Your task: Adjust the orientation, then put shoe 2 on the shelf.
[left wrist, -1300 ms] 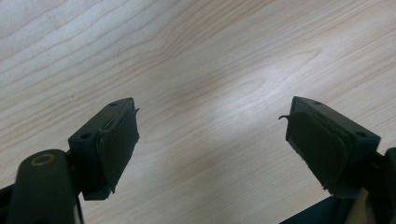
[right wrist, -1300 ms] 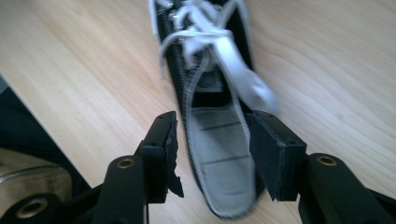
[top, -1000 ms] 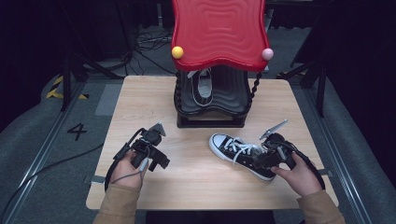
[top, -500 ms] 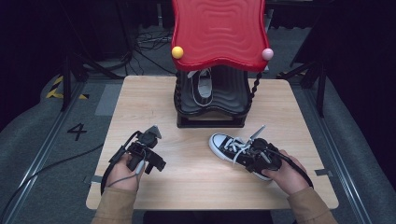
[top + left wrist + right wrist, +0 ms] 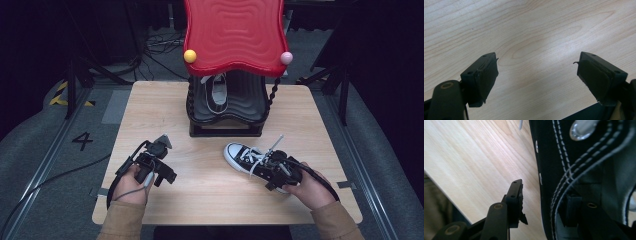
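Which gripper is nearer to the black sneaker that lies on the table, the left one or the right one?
The right. The right gripper is at the black sneaker, one jaw inside its opening and one outside its side wall. The left gripper rests open on bare table, well apart from it.

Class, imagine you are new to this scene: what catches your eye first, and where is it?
The wavy red top of the shoe rack at the table's far edge stands out, with one sneaker on its shelf. Nearer, the right gripper straddles the side wall of a black sneaker, jaws apart; the left gripper hovers open.
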The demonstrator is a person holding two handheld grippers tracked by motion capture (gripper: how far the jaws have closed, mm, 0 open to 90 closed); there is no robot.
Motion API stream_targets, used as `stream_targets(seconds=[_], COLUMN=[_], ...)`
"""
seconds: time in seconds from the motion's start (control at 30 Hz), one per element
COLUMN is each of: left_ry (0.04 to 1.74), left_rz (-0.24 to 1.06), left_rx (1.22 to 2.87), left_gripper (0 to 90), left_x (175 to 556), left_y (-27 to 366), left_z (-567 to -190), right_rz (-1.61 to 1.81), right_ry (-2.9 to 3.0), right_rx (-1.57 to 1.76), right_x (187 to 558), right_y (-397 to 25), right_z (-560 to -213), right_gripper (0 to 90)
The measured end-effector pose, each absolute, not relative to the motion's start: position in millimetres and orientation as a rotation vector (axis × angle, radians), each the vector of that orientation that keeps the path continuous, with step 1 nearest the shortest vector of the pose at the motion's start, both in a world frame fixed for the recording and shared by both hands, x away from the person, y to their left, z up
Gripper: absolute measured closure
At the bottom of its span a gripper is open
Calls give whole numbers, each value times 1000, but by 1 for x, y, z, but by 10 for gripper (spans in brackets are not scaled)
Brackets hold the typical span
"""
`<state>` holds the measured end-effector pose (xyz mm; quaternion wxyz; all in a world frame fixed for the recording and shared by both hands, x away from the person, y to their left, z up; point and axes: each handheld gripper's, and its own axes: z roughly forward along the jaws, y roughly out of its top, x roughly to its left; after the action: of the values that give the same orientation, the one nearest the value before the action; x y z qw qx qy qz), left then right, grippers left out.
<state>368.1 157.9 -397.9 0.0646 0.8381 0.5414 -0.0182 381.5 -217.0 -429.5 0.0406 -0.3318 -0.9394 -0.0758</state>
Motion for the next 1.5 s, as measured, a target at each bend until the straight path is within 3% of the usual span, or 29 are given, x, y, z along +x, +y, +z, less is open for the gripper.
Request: stream_targets(seconds=[0.67, 1.13, 1.5], left_ry=[1619, 1612, 1630], left_rz=[-63, -74, -76], left_rx=[2540, 2539, 2506], left_gripper=[173, 173, 173], left_x=[372, 373, 371], left_y=[154, 155, 165], left_z=[-399, -399, -395], right_rz=[-460, -598, -709], right_ry=[-2965, -2988, -2971], right_rx=[-1055, -923, -1044], right_x=[387, 382, 382], right_y=[-207, -195, -201], right_z=[-436, -433, -419], right_gripper=[669, 828, 857])
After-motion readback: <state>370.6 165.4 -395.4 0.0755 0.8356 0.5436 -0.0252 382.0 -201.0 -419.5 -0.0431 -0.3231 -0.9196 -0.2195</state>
